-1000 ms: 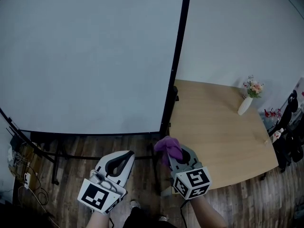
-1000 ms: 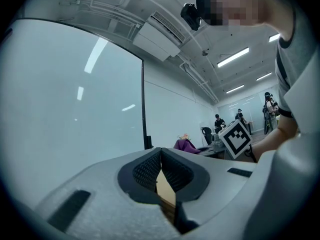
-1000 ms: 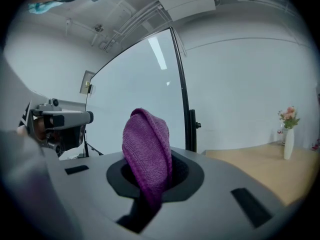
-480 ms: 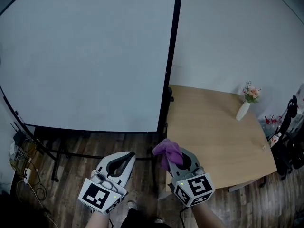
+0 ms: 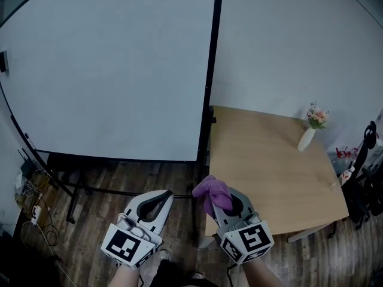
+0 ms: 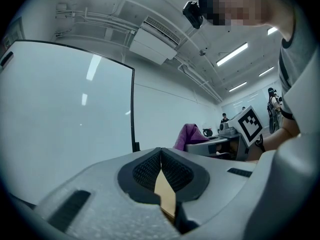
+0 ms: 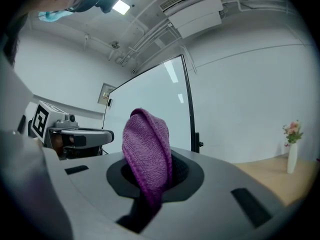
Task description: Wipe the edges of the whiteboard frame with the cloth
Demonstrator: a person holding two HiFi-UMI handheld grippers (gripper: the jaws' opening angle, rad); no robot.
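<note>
Wiping looks unstarted: right claw [image 5: 219,200] clamps the cloth [image 5: 212,189], frame [image 5: 210,70] well ahead and untouched; left claw [image 5: 163,196] closed on nothing.

The head view looks from above and steeply down. The left hand-held gripper [image 5: 161,197] and right hand-held gripper [image 5: 222,201] sit near, at the bottom edge, with the whiteboard [image 5: 108,70] far left and the wooden surface [image 5: 263,160] to the right.

The left gripper view rides low and faces forward and upward, very close along its own jaws. It shows the whiteboard at left and the right hand-held gripper with the cloth [image 6: 187,135] at right.

The right gripper view faces likewise, with the whiteboard's frame [image 7: 189,104] at centre, the left hand-held gripper at left and a vase [image 7: 292,163] far right.

All three views share the whiteboard.
</note>
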